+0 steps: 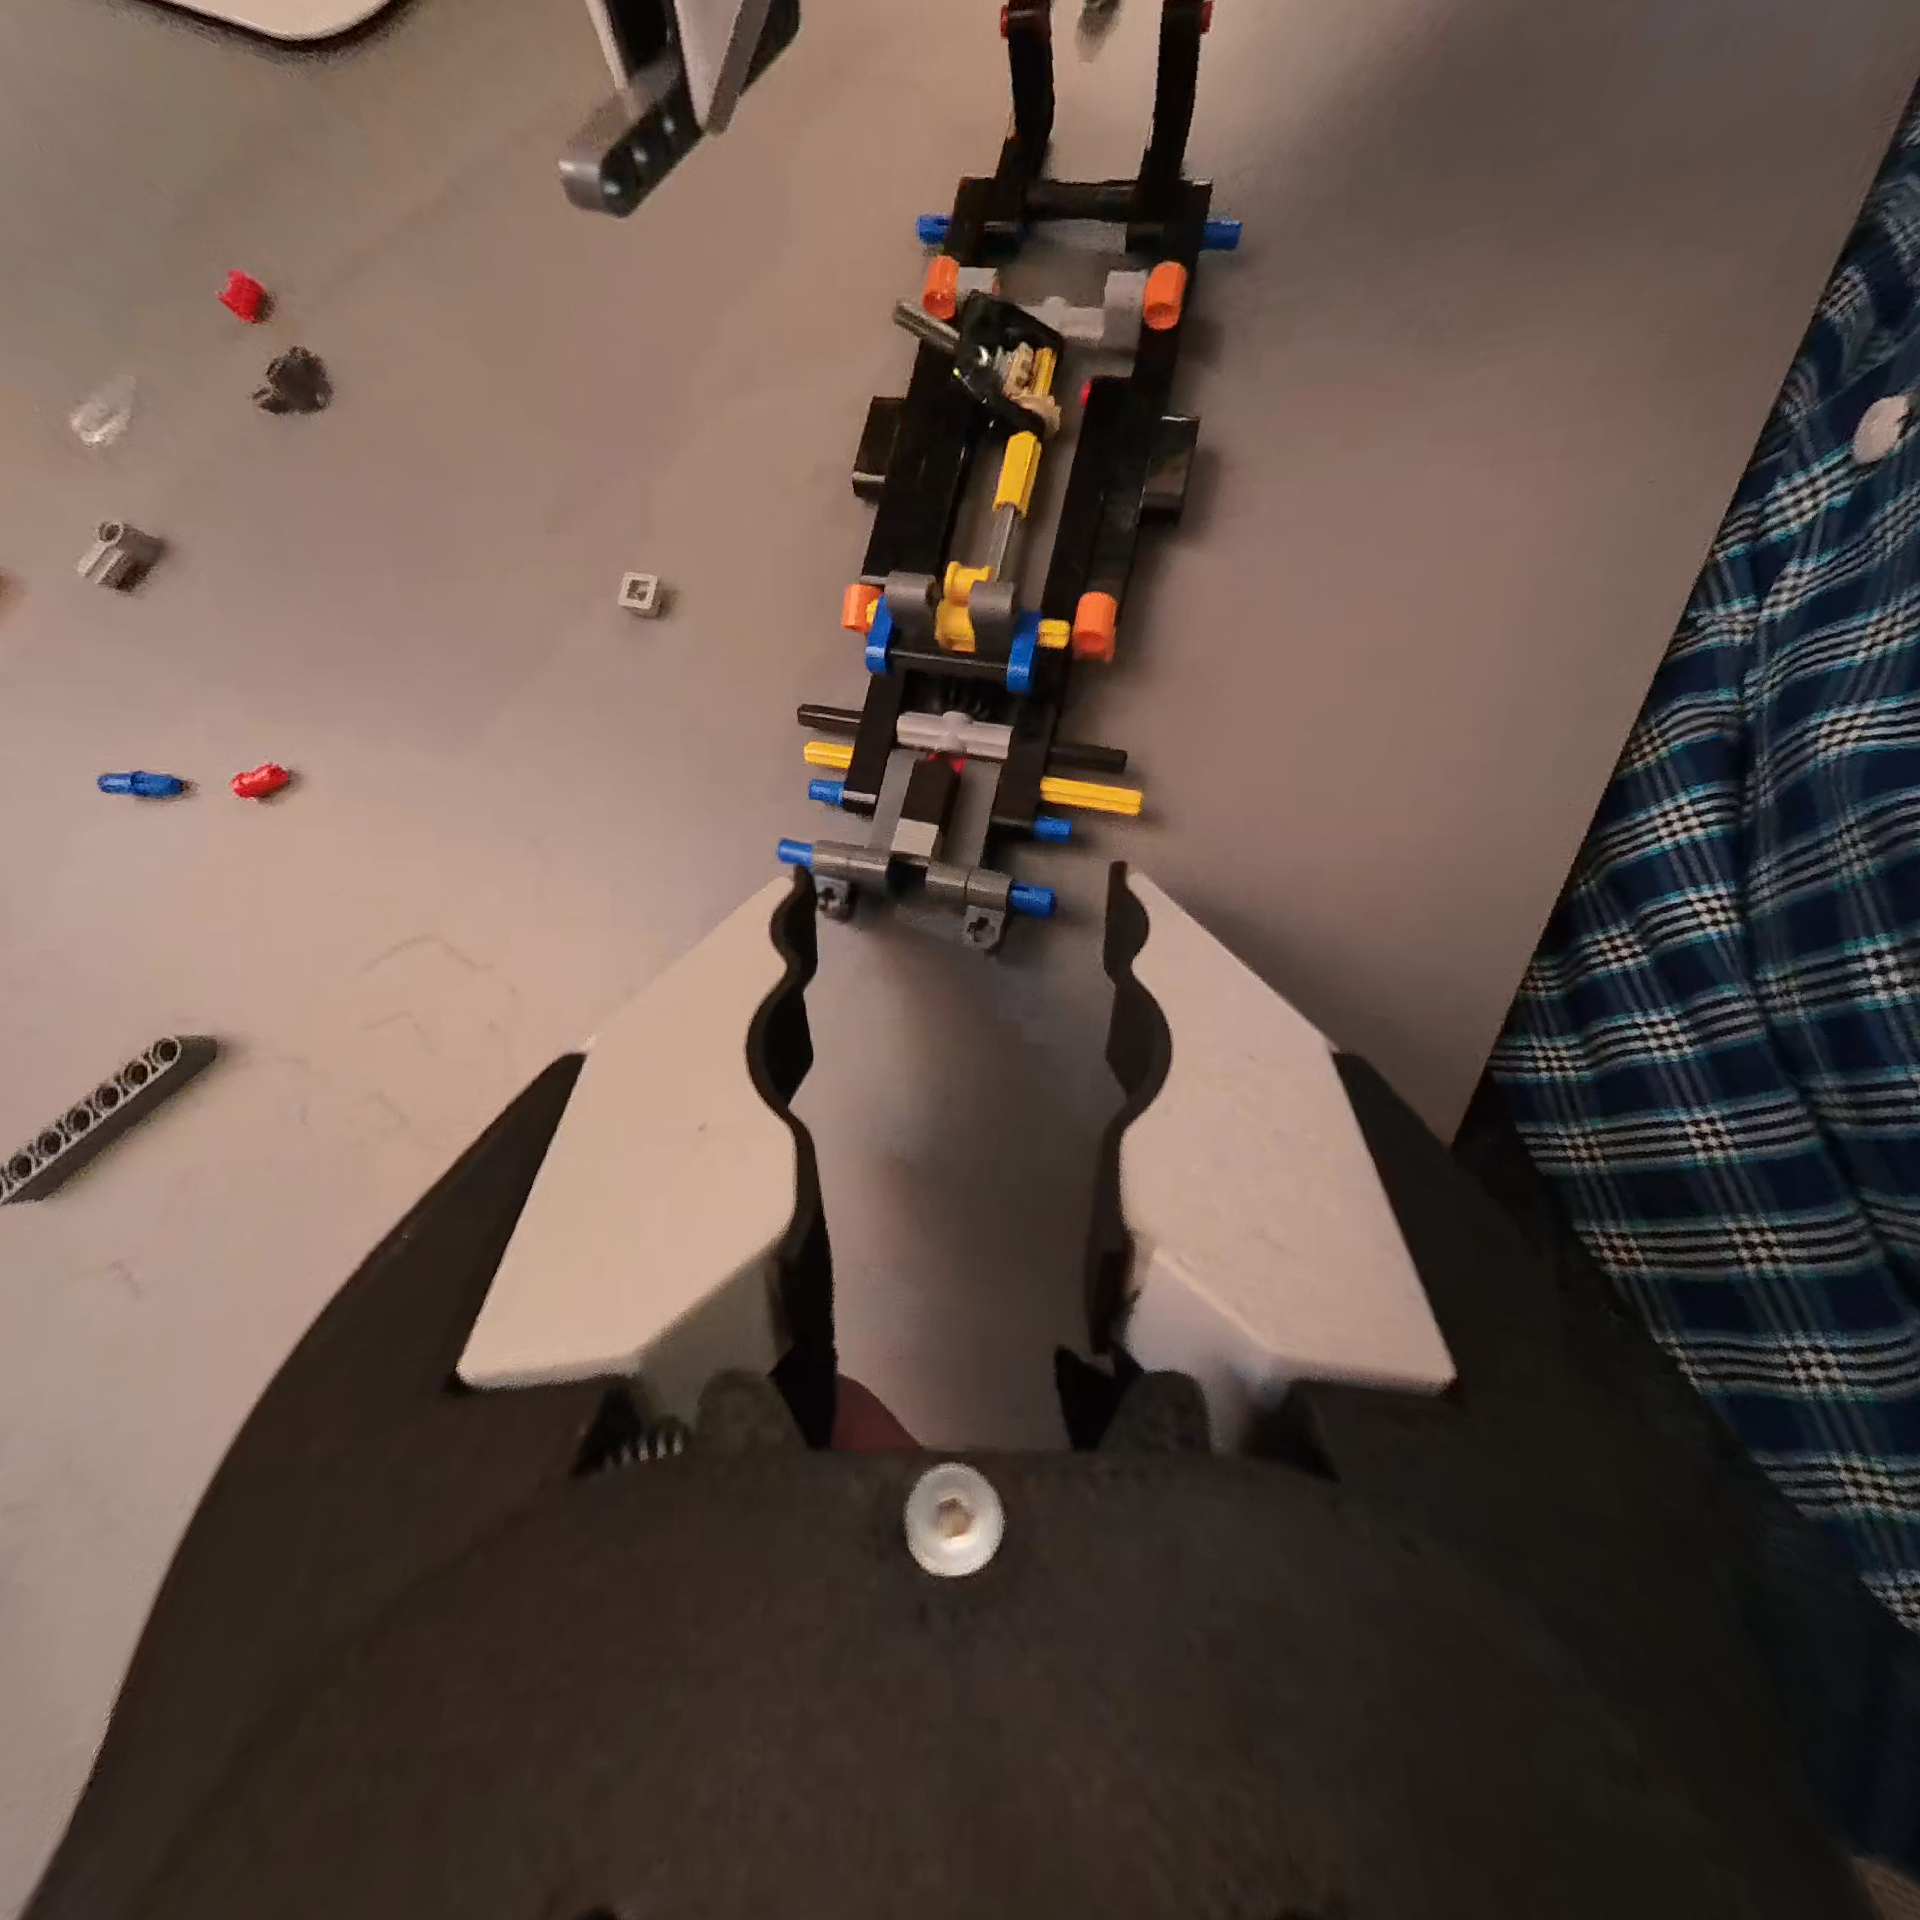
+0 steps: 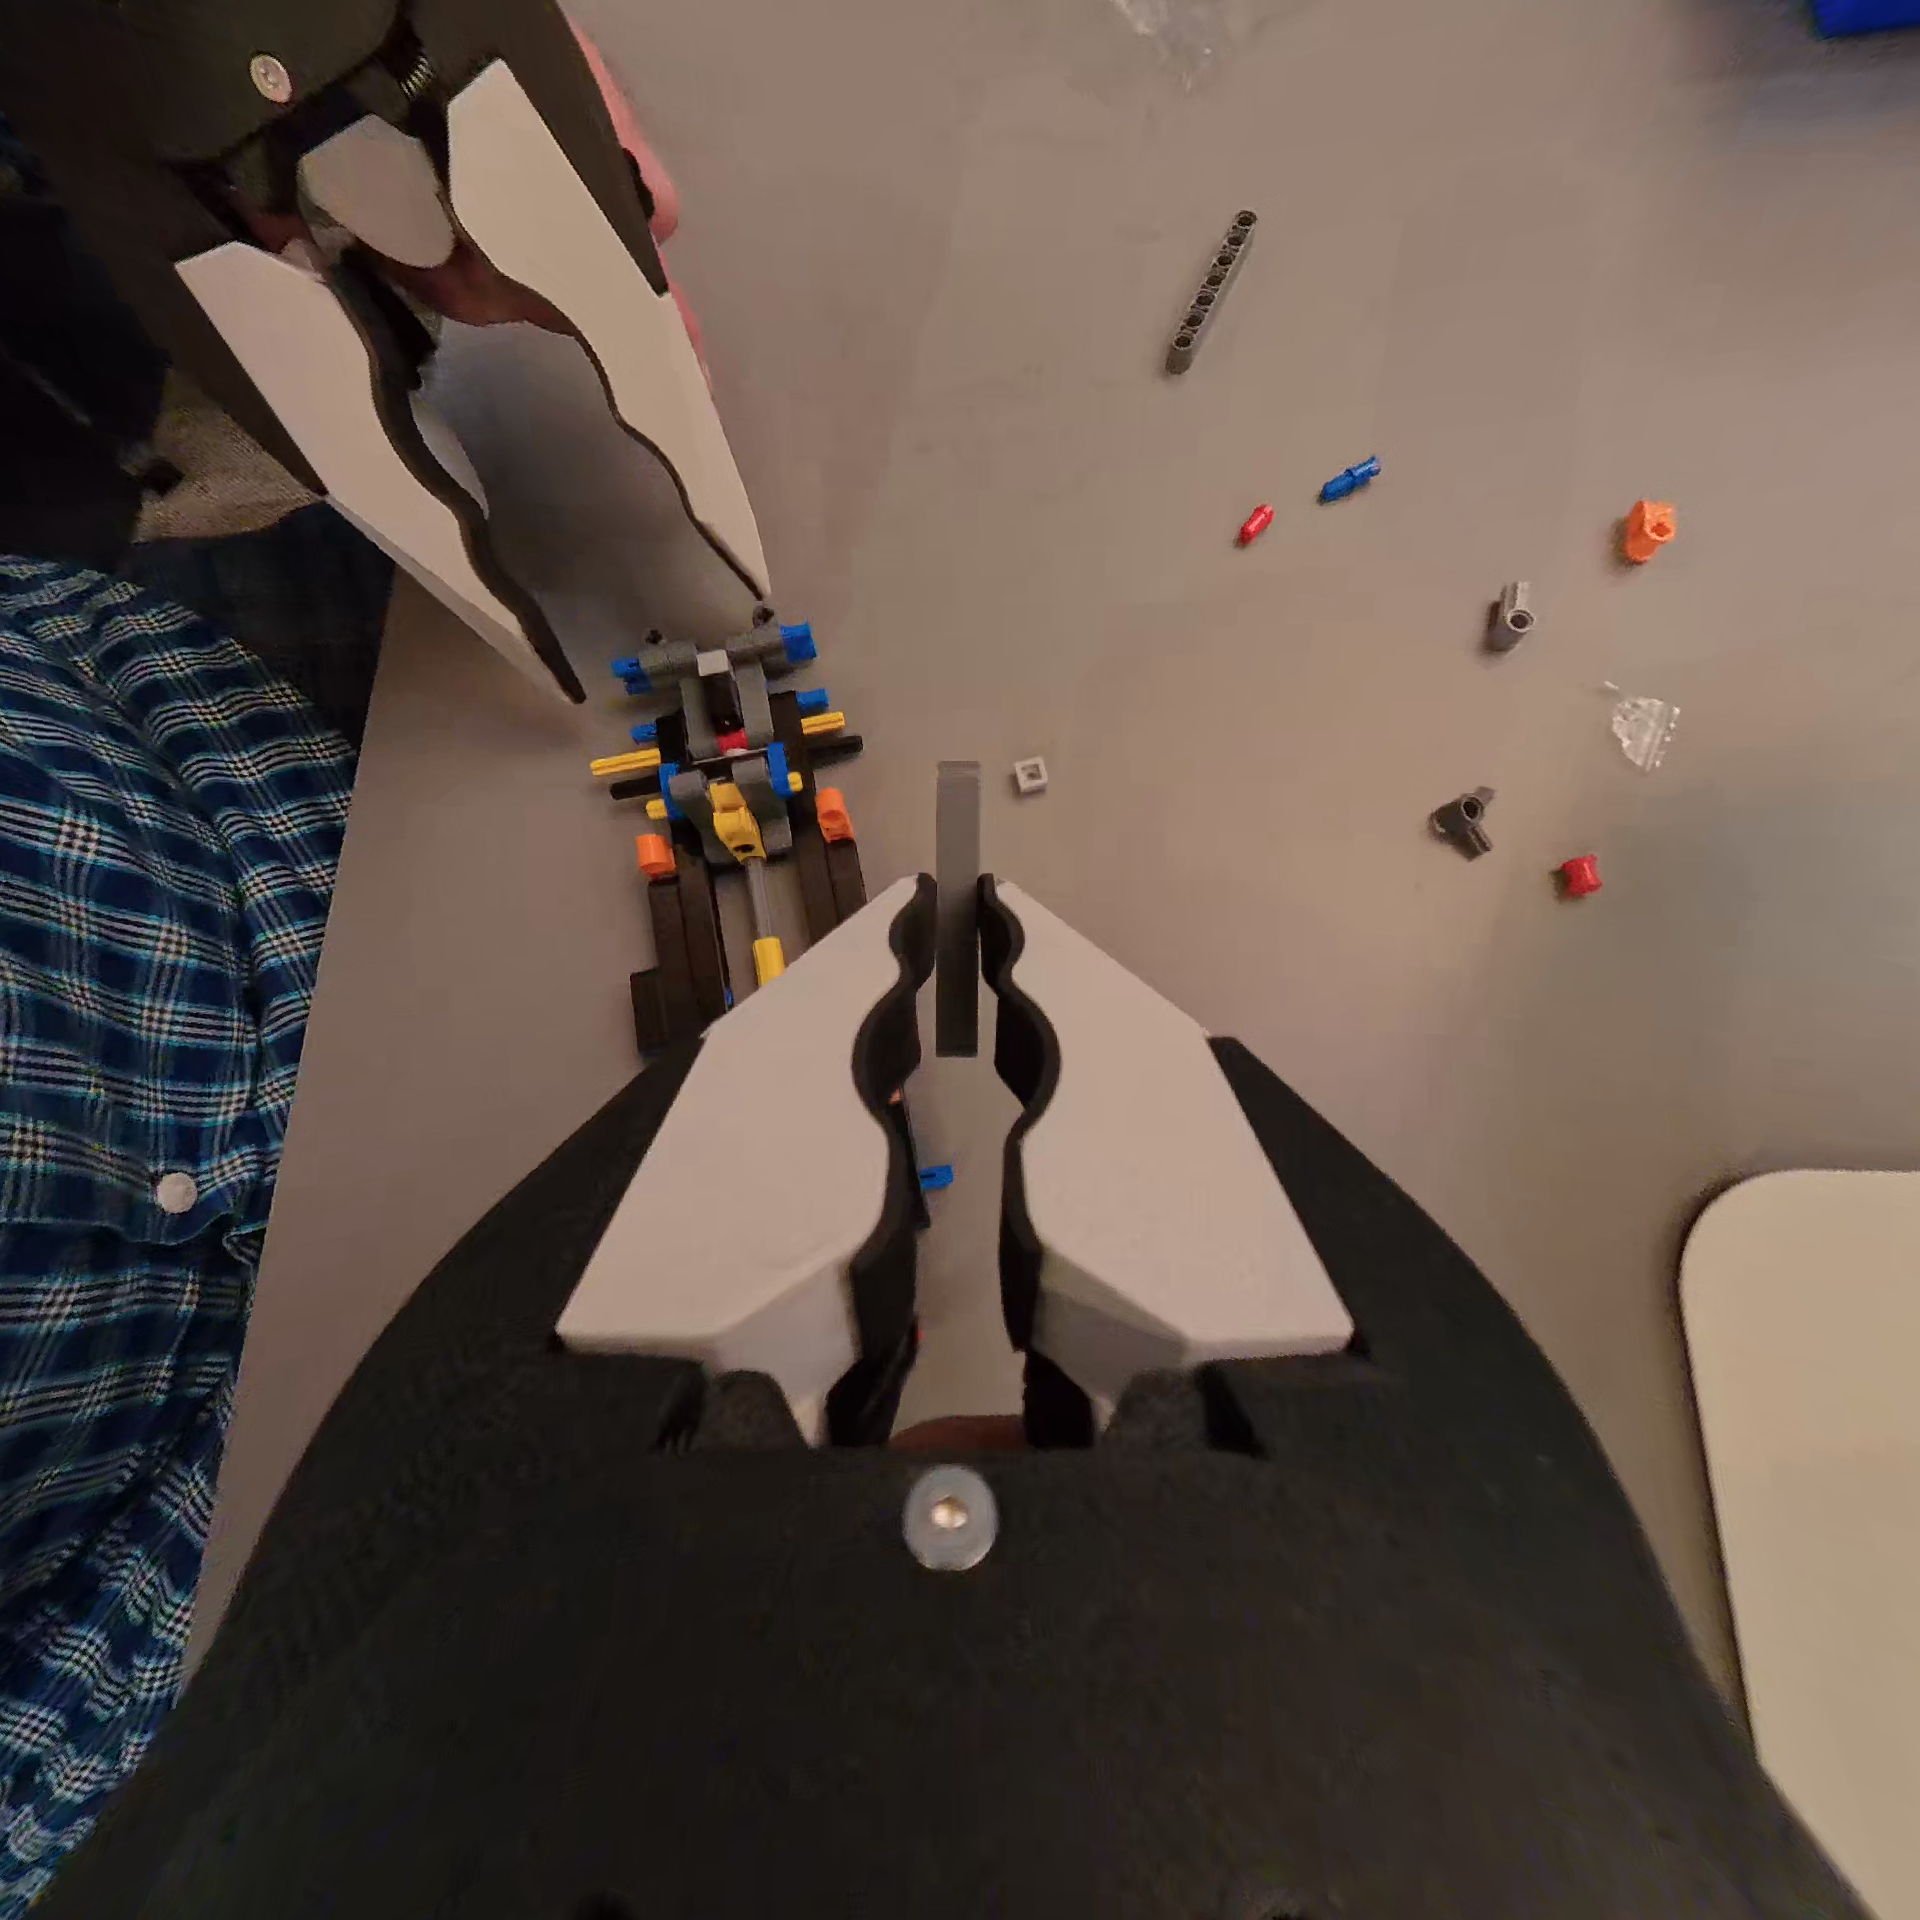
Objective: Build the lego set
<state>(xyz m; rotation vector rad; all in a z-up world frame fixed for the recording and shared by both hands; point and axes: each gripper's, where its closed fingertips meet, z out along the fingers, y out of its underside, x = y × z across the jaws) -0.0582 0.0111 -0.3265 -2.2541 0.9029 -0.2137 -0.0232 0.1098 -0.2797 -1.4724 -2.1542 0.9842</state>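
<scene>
While a grey beam (image 2: 957,904) is clamped by the right gripper (image 2: 954,883), the black chassis (image 1: 1023,540), partly hidden, is faced by the wide-open left gripper (image 1: 956,883).

Right gripper (image 2: 956,883) clamped on a flat grey beam (image 2: 957,894), held edge-on, tip toward 12 o'clock. Black chassis assembly (image 2: 727,821) at 10 o'clock on grey table (image 2: 1039,416). Left gripper (image 2: 670,649) spread wide at 11 o'clock, tips beside the chassis end. Loose blue pin (image 2: 1349,480) at 2 o'clock.
</scene>
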